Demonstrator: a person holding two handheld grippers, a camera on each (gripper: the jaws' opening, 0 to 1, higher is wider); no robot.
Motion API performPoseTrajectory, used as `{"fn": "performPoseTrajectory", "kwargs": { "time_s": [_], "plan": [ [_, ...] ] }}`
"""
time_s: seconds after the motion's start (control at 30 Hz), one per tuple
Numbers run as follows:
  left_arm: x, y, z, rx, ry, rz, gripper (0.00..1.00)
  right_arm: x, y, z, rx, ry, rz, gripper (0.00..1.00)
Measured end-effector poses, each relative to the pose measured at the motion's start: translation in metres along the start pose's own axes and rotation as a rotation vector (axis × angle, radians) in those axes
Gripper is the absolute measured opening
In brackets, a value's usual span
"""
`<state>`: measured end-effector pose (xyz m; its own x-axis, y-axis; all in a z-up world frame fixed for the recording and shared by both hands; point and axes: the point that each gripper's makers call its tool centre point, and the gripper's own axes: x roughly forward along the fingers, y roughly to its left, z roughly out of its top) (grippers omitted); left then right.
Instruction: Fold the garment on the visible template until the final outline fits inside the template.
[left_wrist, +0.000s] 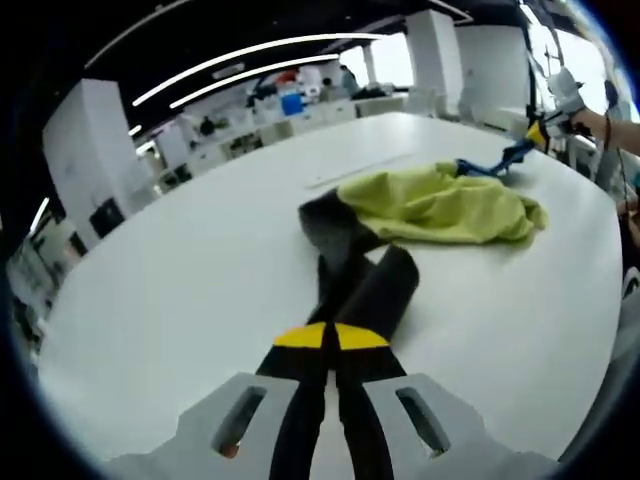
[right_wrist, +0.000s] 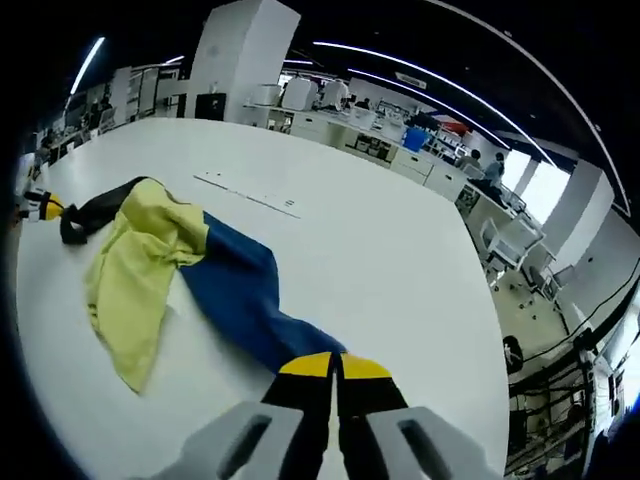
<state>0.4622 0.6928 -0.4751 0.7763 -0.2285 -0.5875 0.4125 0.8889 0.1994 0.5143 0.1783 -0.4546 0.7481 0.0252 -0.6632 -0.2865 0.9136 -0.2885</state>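
Two clamps hold the garment (left_wrist: 440, 205): in the left gripper view the left gripper (left_wrist: 330, 336) pinches its black end just ahead, and in the right gripper view the right gripper (right_wrist: 334, 366) pinches the blue end, likely to spread it on the white table (right_wrist: 380, 250).

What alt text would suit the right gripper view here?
The right claw is shut on the blue end of a garment lying on a white table; its yellow part is bunched beyond. The left claw grips the dark far end.
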Motion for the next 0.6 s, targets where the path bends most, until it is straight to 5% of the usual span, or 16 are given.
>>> {"fn": "performPoseTrajectory", "kwargs": {
  "time_s": [0.6],
  "plan": [
    [0.012,0.037,-0.020,0.031,0.081,0.069,0.00,0.024,-0.050,-0.053,0.100,0.151,-0.076,0.00]
  ]
}}
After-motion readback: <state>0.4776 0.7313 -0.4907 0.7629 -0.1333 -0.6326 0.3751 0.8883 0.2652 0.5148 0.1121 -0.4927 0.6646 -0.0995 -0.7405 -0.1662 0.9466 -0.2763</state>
